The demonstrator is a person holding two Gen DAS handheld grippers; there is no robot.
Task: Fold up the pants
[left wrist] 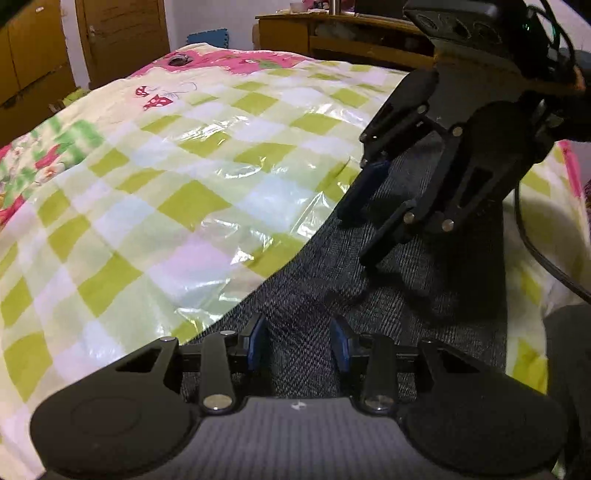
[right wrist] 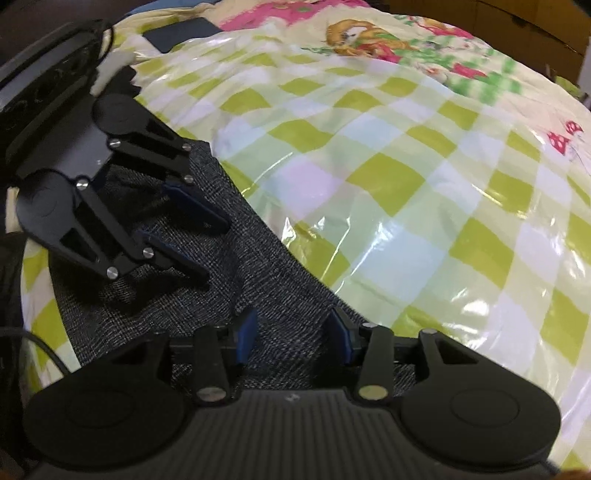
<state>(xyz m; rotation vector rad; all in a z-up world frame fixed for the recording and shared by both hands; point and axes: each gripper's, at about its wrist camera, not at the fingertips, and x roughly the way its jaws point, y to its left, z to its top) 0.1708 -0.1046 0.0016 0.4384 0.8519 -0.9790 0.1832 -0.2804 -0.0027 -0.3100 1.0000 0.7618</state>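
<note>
Dark grey woven pants (left wrist: 399, 288) lie on a bed covered with a green and white checked sheet (left wrist: 166, 192). In the left wrist view my left gripper (left wrist: 300, 341) is open just above the pants, blue pads apart with cloth showing between them. My right gripper (left wrist: 360, 236) stands ahead of it, open, fingertips down on the pants. In the right wrist view my right gripper (right wrist: 291, 334) is open over the pants (right wrist: 229, 273), and my left gripper (right wrist: 214, 247) is at the left, open, tips on the cloth.
The checked sheet (right wrist: 424, 192) is glossy, as if under clear plastic. A wooden desk (left wrist: 332, 33) and wooden cupboard doors (left wrist: 122, 37) stand beyond the bed. A black cable (left wrist: 532, 243) hangs at the right. A dark flat object (right wrist: 181, 33) lies at the bed's far end.
</note>
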